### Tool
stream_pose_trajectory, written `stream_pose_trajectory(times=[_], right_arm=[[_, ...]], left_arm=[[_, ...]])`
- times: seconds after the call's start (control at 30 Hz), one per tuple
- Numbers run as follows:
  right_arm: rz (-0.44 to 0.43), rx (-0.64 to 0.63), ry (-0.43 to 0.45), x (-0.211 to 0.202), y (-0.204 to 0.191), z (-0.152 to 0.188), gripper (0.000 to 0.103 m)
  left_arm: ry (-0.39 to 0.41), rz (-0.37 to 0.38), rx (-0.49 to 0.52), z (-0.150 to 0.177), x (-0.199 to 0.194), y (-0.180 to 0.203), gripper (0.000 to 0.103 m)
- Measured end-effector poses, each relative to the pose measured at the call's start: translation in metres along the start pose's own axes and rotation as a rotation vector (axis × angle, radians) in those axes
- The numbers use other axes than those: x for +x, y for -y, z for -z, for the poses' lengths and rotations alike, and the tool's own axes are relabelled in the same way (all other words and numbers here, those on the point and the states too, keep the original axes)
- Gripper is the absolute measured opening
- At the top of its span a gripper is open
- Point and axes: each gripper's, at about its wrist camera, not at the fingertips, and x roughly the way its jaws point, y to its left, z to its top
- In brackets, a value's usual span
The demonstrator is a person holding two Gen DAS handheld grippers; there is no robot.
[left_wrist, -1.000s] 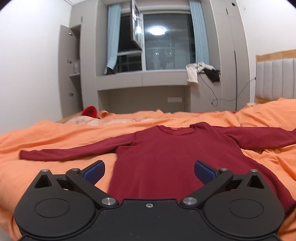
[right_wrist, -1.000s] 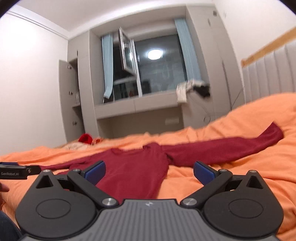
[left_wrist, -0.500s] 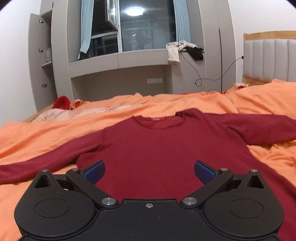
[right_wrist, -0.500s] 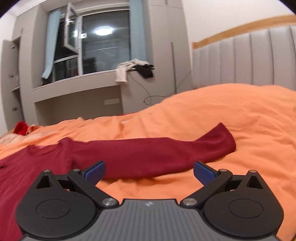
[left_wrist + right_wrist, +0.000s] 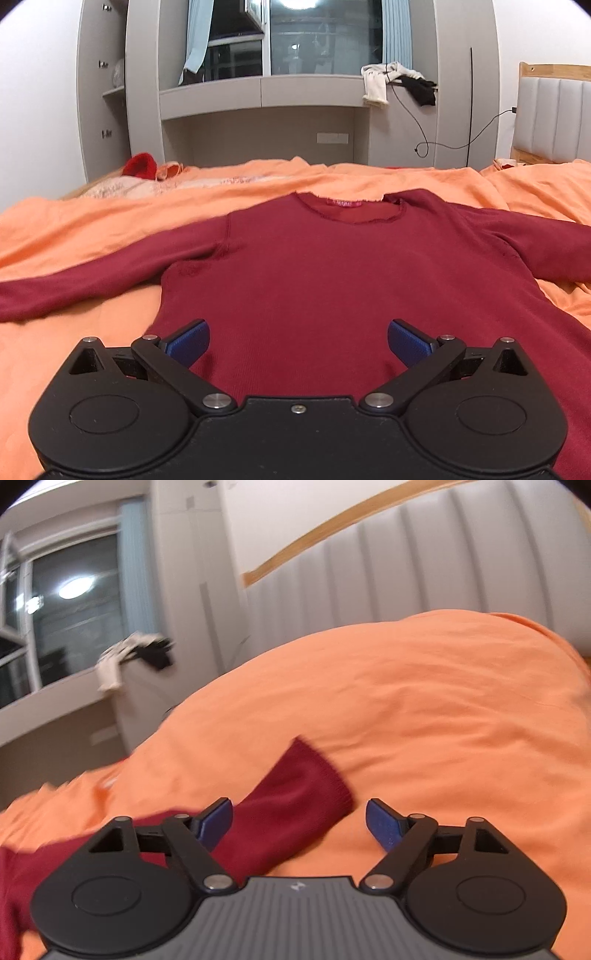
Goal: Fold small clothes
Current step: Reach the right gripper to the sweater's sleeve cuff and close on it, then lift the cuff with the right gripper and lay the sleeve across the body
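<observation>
Sweater cuff [image 5: 314, 786] between right fingers [image 5: 218, 821]

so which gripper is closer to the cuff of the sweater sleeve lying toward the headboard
Right. The right gripper is right at that sleeve cuff, its jaws closing with the cuff just ahead of them, not yet gripped. The left gripper hangs open over the sweater's body, away from that cuff.

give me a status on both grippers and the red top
Left gripper open over the red top, which lies flat. Right gripper closing, cuff between the jaws, ungripped. Nothing in the way.
</observation>
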Motion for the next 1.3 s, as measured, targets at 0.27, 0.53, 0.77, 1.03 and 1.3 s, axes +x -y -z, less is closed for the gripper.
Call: stream_pose_trajectory(times=[0.27,0.53,0.77,1.03,1.3], right_arm=[[0.057,0.073,-0.032,0.037,0.007,0.000,0.019],[-0.047,-0.007,0.088,-0.006,-0.028,-0.007,0.012],[-0.301,-0.141,0.184,-0.070,-0.113,-0.023,0.011],[-0.628,-0.238,0.170,-0.136,-0.219,-0.029,0.011],[-0.859,-0.394,0.076,-0.184,-0.314,0.016,0.011]], left_arm=[[-0.004,0.007,0.012,0.003,0.002,0.000,0.103],[0.028,-0.001,-0.012,-0.001,-0.005,-0.002,0.103],[0.047,-0.050,-0.078,-0.012,-0.013,-0.022,0.103],[0.062,-0.128,-0.203,-0.021,-0.017,-0.059,0.102],[0.081,-0.176,-0.309,-0.023,-0.026,-0.093,0.102]])
